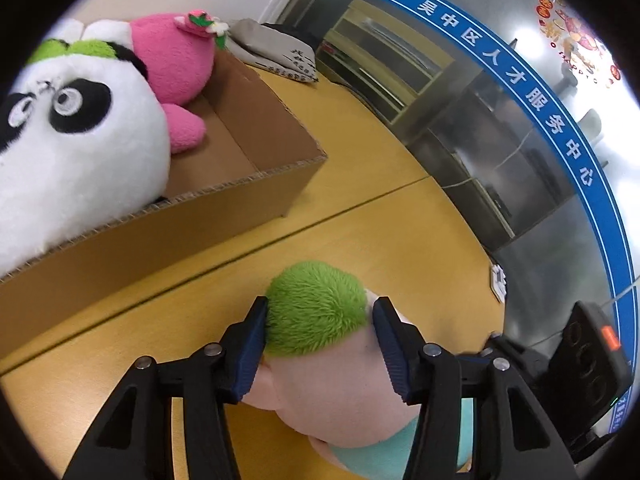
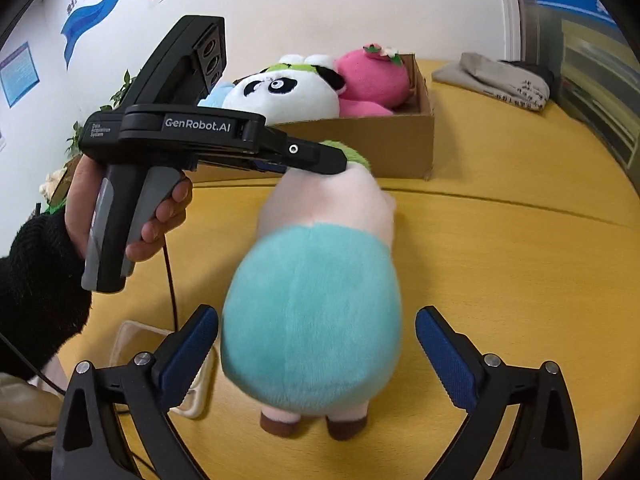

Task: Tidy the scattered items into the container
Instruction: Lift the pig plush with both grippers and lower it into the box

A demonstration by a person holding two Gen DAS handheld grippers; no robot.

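A plush toy with a green tuft, pale pink body and teal bottom (image 2: pixel 316 304) hangs above the yellow table. My left gripper (image 1: pixel 320 320) is shut on its green head (image 1: pixel 316 308); it also shows in the right wrist view (image 2: pixel 336 160). My right gripper (image 2: pixel 316 340) is open, its fingers either side of the toy's teal bottom without touching. The cardboard box (image 1: pixel 256 184) (image 2: pixel 400 144) stands beyond, holding a panda plush (image 1: pixel 72 140) (image 2: pixel 288 92) and a pink plush (image 1: pixel 176 64) (image 2: pixel 372 80).
A folded grey cloth (image 2: pixel 500 76) (image 1: pixel 272 44) lies on the table behind the box. A white flat object (image 2: pixel 132 344) lies at the table's near left edge with a cable. Glass partitions stand to the right. A light blue plush (image 2: pixel 216 94) peeks behind the panda.
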